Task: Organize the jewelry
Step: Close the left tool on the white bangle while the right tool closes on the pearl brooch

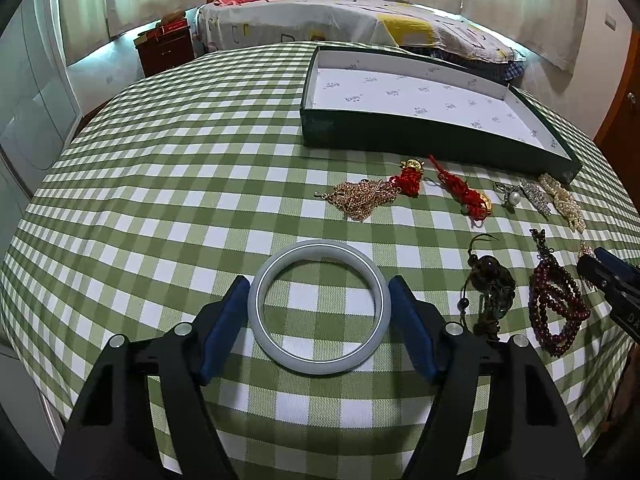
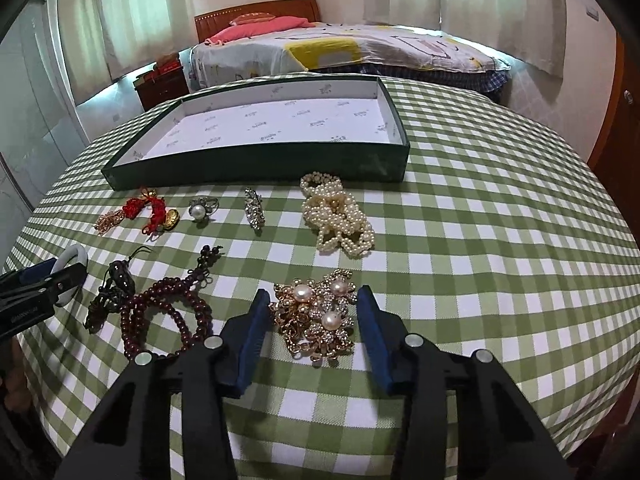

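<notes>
A pale jade bangle (image 1: pixel 319 306) lies flat on the checked cloth between the blue pads of my left gripper (image 1: pixel 319 286); the pads stand at its sides, whether they touch it is unclear. My right gripper (image 2: pixel 314 300) is open around a gold brooch cluster with pearls (image 2: pixel 316 320), which rests on the cloth. The dark green box (image 1: pixel 420 136) with white lining is empty at the back; it also shows in the right wrist view (image 2: pixel 256 164).
Loose on the cloth: gold chain (image 1: pixel 358 198), red knot charms (image 1: pixel 464 192), pearl ring (image 2: pixel 200 210), crystal clip (image 2: pixel 254 208), pearl strands (image 2: pixel 338 216), dark bead bracelet (image 2: pixel 168 316), dark pendant cord (image 2: pixel 114 288). A bed stands beyond the table.
</notes>
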Action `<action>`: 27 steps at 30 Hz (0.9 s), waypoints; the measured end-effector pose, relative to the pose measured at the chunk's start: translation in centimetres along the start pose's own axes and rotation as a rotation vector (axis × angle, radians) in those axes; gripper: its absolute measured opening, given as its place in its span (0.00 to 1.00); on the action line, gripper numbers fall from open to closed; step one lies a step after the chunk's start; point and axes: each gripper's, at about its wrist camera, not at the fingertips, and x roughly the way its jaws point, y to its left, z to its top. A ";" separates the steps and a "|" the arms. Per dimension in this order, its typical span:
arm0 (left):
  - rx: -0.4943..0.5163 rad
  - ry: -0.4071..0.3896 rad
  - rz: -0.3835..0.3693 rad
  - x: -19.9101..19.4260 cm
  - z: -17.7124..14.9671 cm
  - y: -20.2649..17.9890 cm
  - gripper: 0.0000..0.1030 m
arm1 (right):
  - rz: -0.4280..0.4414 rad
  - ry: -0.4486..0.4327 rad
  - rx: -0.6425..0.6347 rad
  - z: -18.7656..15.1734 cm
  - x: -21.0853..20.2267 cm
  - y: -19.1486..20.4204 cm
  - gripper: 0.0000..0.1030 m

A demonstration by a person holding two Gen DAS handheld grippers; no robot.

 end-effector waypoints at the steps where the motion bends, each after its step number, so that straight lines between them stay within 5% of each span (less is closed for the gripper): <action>1: 0.000 0.000 -0.001 0.0 0.0 0.0 0.67 | 0.009 -0.003 0.003 0.0 -0.1 0.0 0.41; 27: -0.011 -0.017 0.000 -0.9 -0.1 0.0 0.67 | 0.024 -0.025 0.021 0.0 -1.2 -0.5 0.34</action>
